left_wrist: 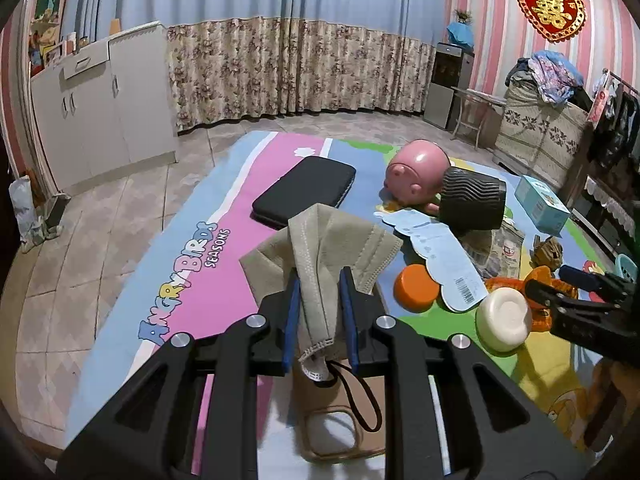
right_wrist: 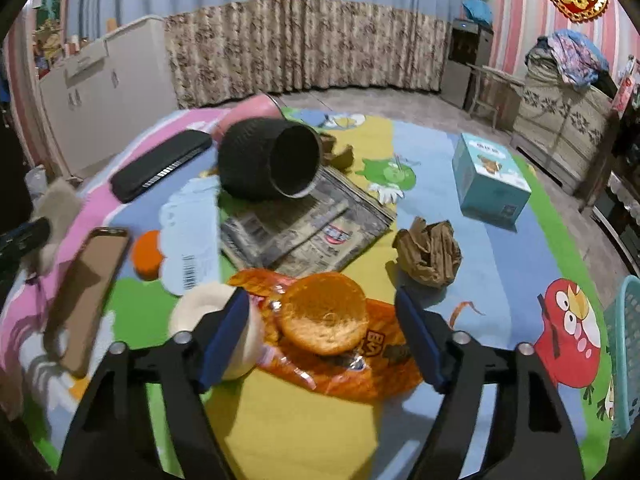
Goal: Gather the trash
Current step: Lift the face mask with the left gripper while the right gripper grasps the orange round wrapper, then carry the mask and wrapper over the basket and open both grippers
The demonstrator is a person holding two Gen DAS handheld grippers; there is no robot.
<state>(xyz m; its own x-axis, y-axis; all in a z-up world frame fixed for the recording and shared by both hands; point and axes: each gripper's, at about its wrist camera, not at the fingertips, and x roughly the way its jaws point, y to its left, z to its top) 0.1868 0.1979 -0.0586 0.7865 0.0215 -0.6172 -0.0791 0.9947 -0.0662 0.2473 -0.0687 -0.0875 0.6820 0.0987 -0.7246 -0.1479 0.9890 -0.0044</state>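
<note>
My left gripper [left_wrist: 320,276] is shut on a beige face mask [left_wrist: 340,240], which hangs crumpled between the blue pads above the play mat [left_wrist: 208,208]. In the right wrist view the mask [right_wrist: 56,208] shows at the far left. My right gripper [right_wrist: 320,296] stands open just over an orange peel half [right_wrist: 324,320] that lies on an orange snack wrapper [right_wrist: 360,376]. The peel sits between the two pads, which do not touch it. A crumpled brown paper [right_wrist: 430,254] and a folded newspaper [right_wrist: 304,232] lie beyond.
A black pot [right_wrist: 268,160] lies tipped on the newspaper. Around it are a teal box [right_wrist: 492,180], a brown phone case [right_wrist: 92,292], an orange lid [right_wrist: 148,256], a white round dish [right_wrist: 200,312], a black case [right_wrist: 160,164] and a pink toy [left_wrist: 416,172]. A teal basket [right_wrist: 624,360] stands at the right.
</note>
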